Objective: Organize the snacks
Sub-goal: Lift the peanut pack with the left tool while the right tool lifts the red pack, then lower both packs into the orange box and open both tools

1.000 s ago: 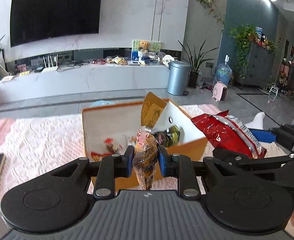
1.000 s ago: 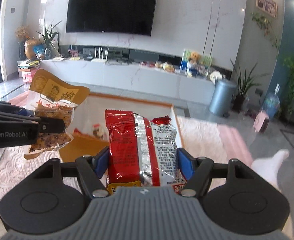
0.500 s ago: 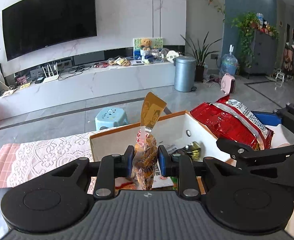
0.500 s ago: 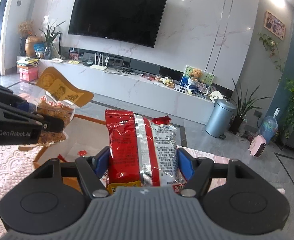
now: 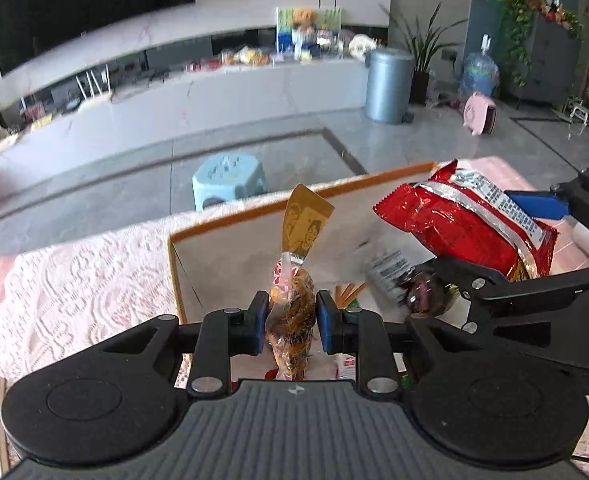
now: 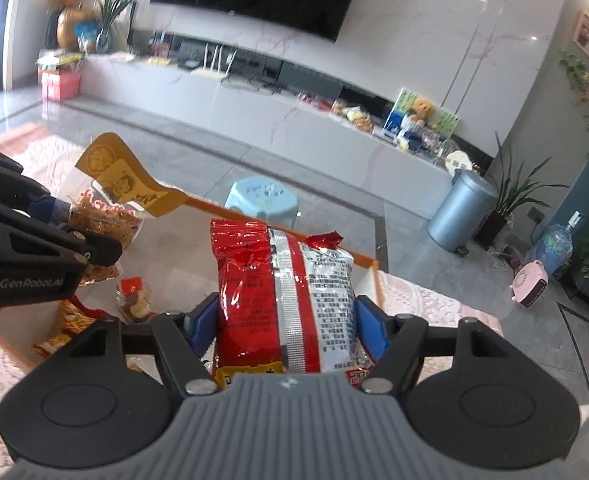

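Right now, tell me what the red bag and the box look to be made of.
Red bag: glossy foil-like plastic film; it crinkles, glints, and has a crimped top seal.
Box: apparently cardboard, matte white inside with an orange rim; thin, stiff, flat walls.

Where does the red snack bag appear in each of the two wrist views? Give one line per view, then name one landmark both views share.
Left wrist view: the red snack bag sits at right of centre, gripped by the right gripper over the white box.
Right wrist view: the red snack bag fills the lower centre, clamped upright in the right gripper.
Shared landmark: the light blue stool beyond the box.
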A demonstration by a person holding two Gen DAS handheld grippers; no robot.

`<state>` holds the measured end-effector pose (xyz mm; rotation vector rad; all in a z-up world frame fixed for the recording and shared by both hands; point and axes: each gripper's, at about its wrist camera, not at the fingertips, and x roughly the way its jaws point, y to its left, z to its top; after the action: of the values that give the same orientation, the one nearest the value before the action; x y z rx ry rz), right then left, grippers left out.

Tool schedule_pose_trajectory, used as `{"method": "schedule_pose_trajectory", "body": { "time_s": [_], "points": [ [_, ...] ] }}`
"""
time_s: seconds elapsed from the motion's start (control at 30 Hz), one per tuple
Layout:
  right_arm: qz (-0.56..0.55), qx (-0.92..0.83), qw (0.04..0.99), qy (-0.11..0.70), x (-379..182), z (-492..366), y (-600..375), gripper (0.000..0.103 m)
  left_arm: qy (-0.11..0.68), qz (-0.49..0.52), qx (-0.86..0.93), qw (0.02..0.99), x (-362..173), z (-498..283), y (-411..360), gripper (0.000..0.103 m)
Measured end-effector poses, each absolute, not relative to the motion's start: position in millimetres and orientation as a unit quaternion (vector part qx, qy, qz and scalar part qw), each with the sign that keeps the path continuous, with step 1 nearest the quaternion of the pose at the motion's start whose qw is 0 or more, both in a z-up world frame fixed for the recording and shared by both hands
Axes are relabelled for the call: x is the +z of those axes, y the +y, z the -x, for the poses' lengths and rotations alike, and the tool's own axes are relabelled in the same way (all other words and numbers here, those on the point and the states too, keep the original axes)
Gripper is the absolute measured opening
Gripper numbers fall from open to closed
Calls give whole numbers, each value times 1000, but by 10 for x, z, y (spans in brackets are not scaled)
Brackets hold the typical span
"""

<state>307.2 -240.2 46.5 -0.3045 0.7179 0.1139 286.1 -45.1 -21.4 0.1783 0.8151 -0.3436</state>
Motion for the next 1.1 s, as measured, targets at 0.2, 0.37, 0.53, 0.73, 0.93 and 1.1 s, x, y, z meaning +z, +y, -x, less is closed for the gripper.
{"method": "schedule_pose_trajectory", "body": {
  "time_s": [0.2,0.37,0.53,0.73,0.93,1.1],
  "points": [
    [173,67,905,383,153,-3474,-2312,68,427,-94,-165,884,-415,-3130,-451,28],
    [195,76,892,400,-22,-3678,-2227,68,441,-115,-161,875,-472,-3332,-497,28],
    [209,90,878,420,-123,-3845,-2175,68,450,-126,-162,869,-515,-3448,-547,28],
    [220,96,868,435,-216,-3882,-2126,68,467,-110,-160,863,-584,-3596,-533,27],
    [222,99,862,444,-287,-3924,-2121,68,489,-63,-172,853,-683,-3656,-519,27],
    [223,102,860,448,-296,-3919,-2140,68,496,-63,-173,849,-715,-3681,-503,28]
  ]
}}
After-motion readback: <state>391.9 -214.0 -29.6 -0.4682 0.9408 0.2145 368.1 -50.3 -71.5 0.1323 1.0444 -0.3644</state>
